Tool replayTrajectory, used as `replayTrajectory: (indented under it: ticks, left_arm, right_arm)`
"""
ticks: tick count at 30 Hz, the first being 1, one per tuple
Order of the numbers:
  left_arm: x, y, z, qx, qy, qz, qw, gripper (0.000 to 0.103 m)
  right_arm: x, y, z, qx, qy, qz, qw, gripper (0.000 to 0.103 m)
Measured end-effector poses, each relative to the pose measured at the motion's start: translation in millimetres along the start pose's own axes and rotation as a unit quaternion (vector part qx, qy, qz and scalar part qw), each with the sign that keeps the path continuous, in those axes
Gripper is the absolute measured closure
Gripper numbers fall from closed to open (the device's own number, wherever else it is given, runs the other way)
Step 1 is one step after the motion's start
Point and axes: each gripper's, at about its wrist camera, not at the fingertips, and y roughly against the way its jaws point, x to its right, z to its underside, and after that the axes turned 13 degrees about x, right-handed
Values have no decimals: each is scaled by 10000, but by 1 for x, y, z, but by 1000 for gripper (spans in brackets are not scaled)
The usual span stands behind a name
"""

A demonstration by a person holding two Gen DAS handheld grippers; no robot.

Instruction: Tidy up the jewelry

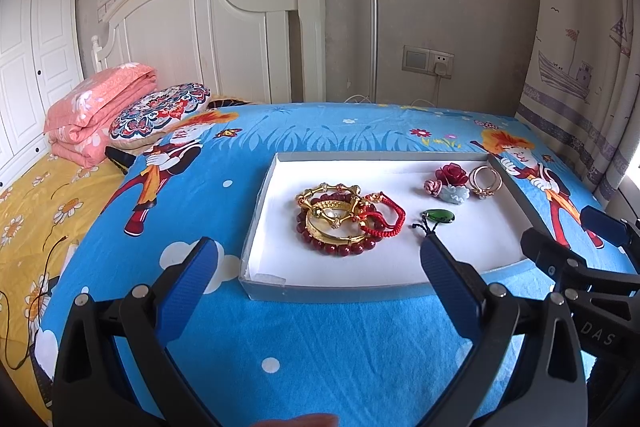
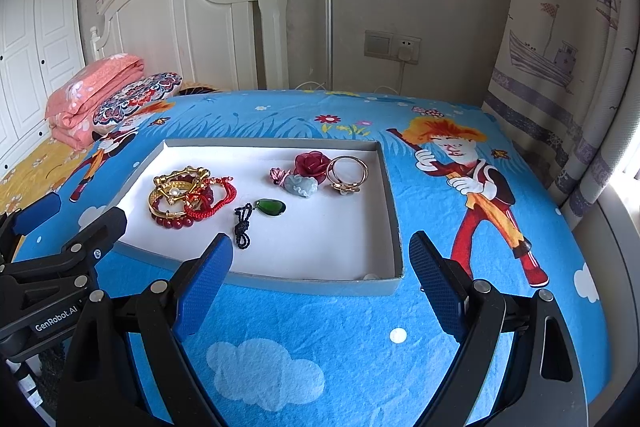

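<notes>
A shallow white tray (image 1: pixel 260 203) (image 2: pixel 394 211) lies on the blue cartoon cloth. Inside at left is a tangle of gold bangles (image 1: pixel 332 215) (image 2: pixel 172 193), dark red beads (image 1: pixel 340 247) and a red cord bracelet (image 1: pixel 384 219) (image 2: pixel 218 197). A green pendant (image 1: pixel 440 217) (image 2: pixel 271 207) on a black cord lies mid-tray. A red rose (image 1: pixel 452 174) (image 2: pixel 312 163), a pale jade piece (image 1: pixel 454 194) (image 2: pixel 300 185) and gold rings (image 1: pixel 486 179) (image 2: pixel 346 173) sit at the far right. My left gripper (image 1: pixel 318 247) and right gripper (image 2: pixel 320 243) are open and empty, in front of the tray.
A folded pink quilt (image 1: pixel 92 115) and patterned cushion (image 1: pixel 160 109) lie at the far left by the white headboard (image 1: pixel 200 27). A curtain (image 1: pixel 580 67) hangs on the right. A wall socket (image 1: pixel 428 61) with a cable is behind the bed.
</notes>
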Motion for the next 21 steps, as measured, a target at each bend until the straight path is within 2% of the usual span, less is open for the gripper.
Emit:
replayTrajectory:
  ticks: [21]
  left_arm:
    - [1, -1, -4, 33, 11, 15, 10000, 5]
  right_arm:
    - [0, 0, 0, 2, -6, 5, 10000, 19]
